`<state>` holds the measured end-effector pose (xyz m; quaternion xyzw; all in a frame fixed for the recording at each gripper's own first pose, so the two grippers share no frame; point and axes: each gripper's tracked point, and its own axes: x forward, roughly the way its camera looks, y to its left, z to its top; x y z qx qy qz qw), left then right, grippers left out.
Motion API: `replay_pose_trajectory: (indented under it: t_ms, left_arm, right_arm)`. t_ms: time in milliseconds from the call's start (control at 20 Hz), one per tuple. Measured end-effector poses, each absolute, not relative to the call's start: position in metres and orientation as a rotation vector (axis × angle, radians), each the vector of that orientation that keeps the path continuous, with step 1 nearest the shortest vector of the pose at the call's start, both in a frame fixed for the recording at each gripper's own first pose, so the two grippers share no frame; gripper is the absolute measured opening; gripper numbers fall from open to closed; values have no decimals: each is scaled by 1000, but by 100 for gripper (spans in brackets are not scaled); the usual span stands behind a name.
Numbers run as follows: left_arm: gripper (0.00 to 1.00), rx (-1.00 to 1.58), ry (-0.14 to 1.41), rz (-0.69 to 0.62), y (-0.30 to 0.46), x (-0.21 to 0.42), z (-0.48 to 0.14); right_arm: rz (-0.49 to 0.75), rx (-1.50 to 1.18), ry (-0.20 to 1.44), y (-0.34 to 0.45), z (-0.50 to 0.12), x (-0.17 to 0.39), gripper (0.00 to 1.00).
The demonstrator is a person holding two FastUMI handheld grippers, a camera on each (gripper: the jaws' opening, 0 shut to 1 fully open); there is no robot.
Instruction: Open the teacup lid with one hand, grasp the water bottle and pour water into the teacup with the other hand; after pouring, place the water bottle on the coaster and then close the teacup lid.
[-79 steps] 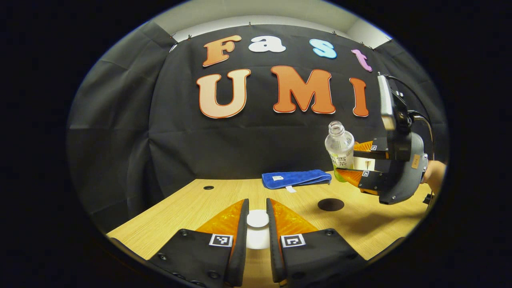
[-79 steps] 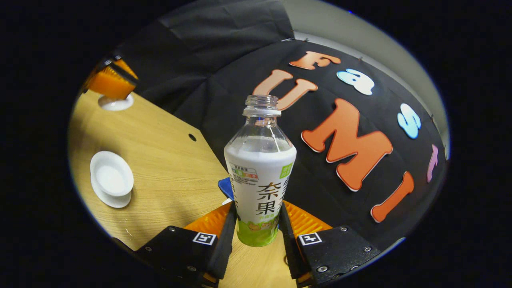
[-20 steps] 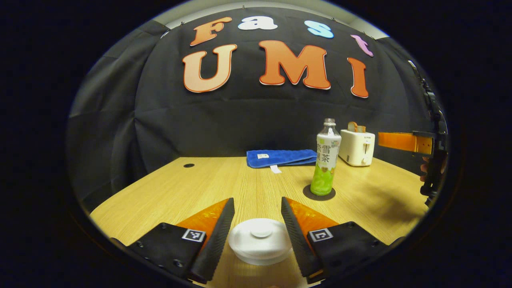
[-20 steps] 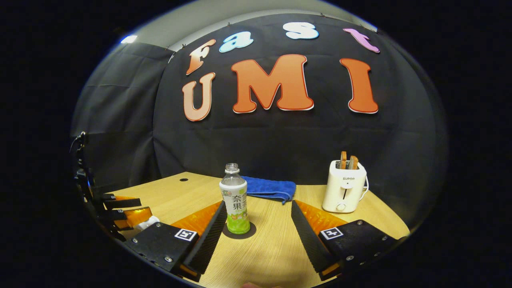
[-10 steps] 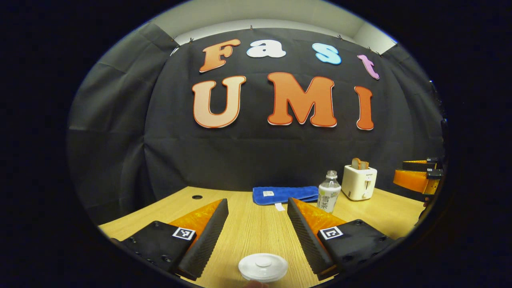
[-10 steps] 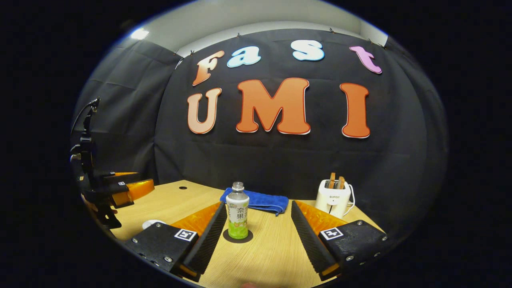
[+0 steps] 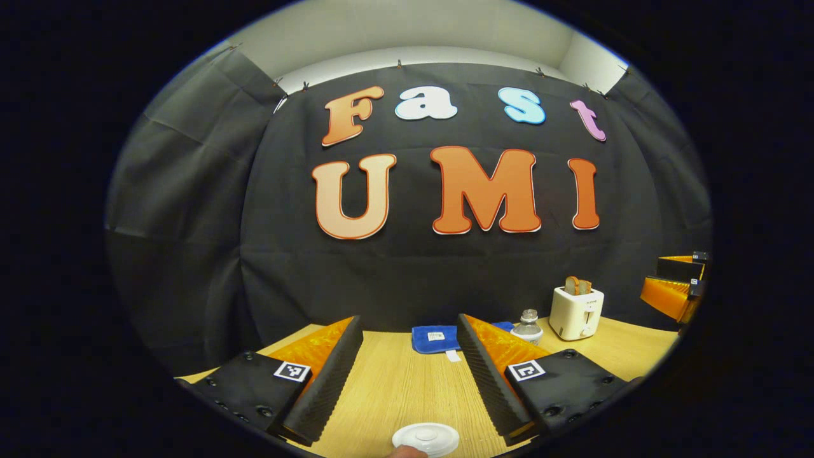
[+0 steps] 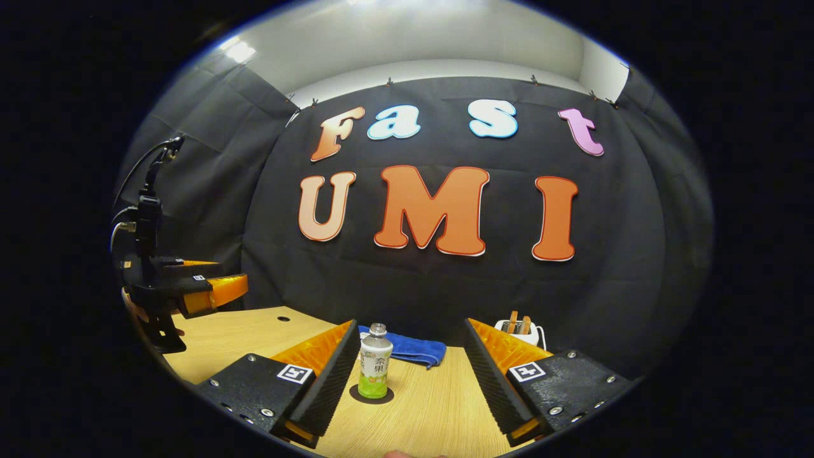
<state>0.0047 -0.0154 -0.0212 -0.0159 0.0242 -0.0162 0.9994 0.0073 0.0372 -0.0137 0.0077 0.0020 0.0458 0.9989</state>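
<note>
The booth wall of black cloth closes the rear and both sides, pinned along its top edge beneath a pale upper wall and ceiling; no fault noted. The tabletop is light wood grain, level, with a small round hole near its far left corner in the right gripper view. On it, at the back, a blue cloth lies folded, and a white toaster holding bread slices stands to the right of it, apart from the task items. Left hand-held gripper: jaws spread wide, holding nothing, raised clear of the tabletop. Right hand-held gripper: likewise wide apart and empty, raised; in the left gripper view it is at the far right edge. Water bottle: upright, uncapped, seated squarely on the dark round coaster, free of both grippers and framed between the right gripper's fingers, well ahead of them. Teacup lid: white, knob uppermost, lying level at the lower edge of the left gripper view, below and short of the open fingers; the cup beneath cannot be made out, so seating is judged, not confirmed. Assessment: bottle placement done, lid apparently replaced, pouring unverifiable; the task appears complete, nothing evidently outstanding
</note>
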Motion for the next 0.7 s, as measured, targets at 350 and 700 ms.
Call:
replay_pose_trajectory:
  t_ms: [350,700]
  left_arm:
    - [95,-14,-26,-39,-12,-8,-4]
    - [97,-16,-4,-42,-14,-7,-20]
  right_arm:
    - [77,-19,-12,44,-16,3,97]
    - [63,-28,9,51,-29,6,98]
